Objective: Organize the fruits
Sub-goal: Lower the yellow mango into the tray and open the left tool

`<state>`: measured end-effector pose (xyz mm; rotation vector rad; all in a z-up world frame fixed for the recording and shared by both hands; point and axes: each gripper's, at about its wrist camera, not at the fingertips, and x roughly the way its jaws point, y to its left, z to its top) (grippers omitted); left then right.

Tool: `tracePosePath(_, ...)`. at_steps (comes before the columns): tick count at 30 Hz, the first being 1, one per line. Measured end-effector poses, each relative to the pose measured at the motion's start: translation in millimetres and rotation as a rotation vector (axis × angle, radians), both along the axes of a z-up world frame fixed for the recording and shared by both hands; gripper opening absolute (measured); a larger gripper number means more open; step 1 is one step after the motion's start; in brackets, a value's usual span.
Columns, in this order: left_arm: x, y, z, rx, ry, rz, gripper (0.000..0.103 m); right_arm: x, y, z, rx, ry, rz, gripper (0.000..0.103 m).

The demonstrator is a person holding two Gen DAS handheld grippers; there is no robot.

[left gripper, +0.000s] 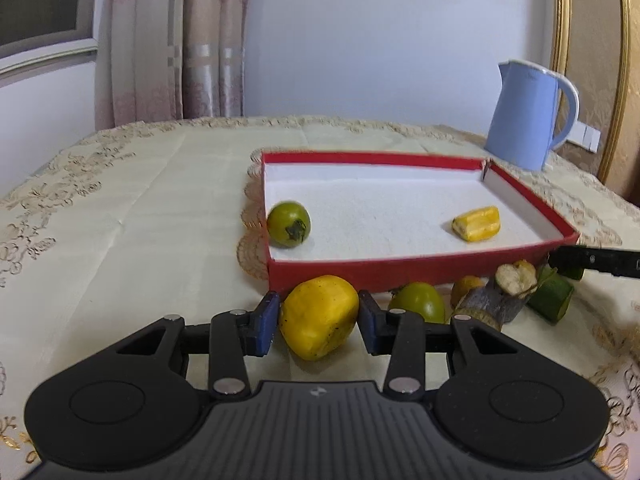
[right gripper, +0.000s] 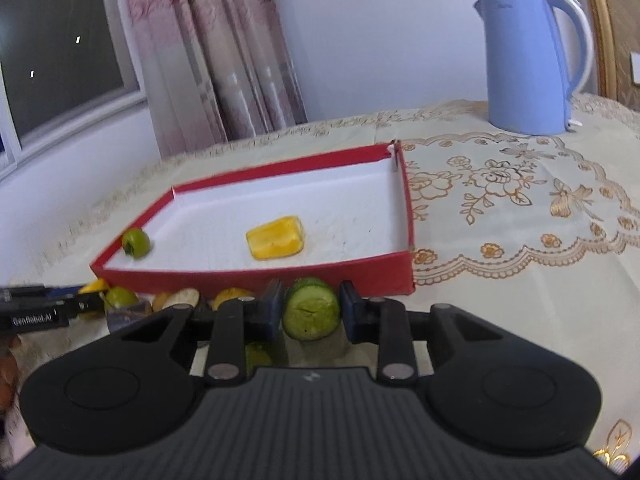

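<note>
- Fruit sat between the jaws of both tools: the left gripper had its blue pads closed against the sides of a yellow fruit, just in front of the red tray's near wall.
- The right gripper held a green cylinder piece the same way, cut face toward the camera, also just before that wall; whether either piece was off the cloth could not be told.
- Surface was a cream tablecloth with gold floral embroidery; a blue kettle stood behind the tray, and pink curtains hung beside a dark window.
- Inside the tray lay two pieces: one small green round fruit at its left wall and one yellow chunk toward the right.
- Outside, near the front wall, lay one green round fruit, one brown-skinned piece with a pale cut end and a small orange piece, touching or nearly so.
</note>
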<state>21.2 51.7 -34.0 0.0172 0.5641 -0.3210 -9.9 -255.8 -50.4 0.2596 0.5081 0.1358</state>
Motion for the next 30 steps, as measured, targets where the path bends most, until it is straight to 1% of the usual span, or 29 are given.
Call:
tracePosePath(3, -4.3, -3.6, 14.1, -0.006, -0.037, -0.009, 0.040, -1.2, -1.4, -0.3, 0.012, -0.010, -0.002, 0.029)
tracePosePath(7, 2.6, -20.5, 28.5, 0.002, -0.068, -0.026, 0.040, -1.1, -0.7, -0.3, 0.019, -0.013, -0.003, 0.029)
tracePosePath(11, 24.3, -40.9, 37.3, 0.003, -0.066, -0.031, 0.040, -1.1, -0.6, -0.7, 0.020, -0.020, -0.006, 0.029)
tracePosePath(13, 39.2, -53.0, 39.8, 0.010, -0.066, -0.012, 0.040, -1.4, -1.5, -1.5, 0.023, -0.018, -0.006, 0.029)
tracePosePath(15, 52.7, -66.3, 39.8, 0.042, -0.082, 0.001, 0.040, -1.9, -2.0, -1.9, 0.026, -0.020, -0.007, 0.029)
tracePosePath(16, 60.1, -71.3, 38.9, 0.049, -0.075, 0.006, 0.040, -1.7, -2.3, -2.1, 0.026, -0.019, -0.006, 0.029)
tracePosePath(20, 88.8, -82.8, 30.0, 0.040, -0.023, 0.038, 0.040, -1.9, -2.9, -2.7, 0.029, -0.018, -0.006, 0.029)
tracePosePath(22, 100.2, -87.0, 22.5, 0.063, -0.002, 0.061, 0.040, -2.0, -3.5, -3.2, 0.030, -0.019, -0.005, 0.029)
tracePosePath(26, 112.1, -86.6, 13.1, 0.064, 0.024, 0.087, 0.040, -1.8, -4.0, -3.5, 0.035, -0.018, -0.004, 0.029)
tracePosePath(30, 115.4, -87.0, 9.6, 0.074, 0.022, 0.105, 0.041, -1.4, -4.6, -4.0, 0.037, -0.016, -0.002, 0.029)
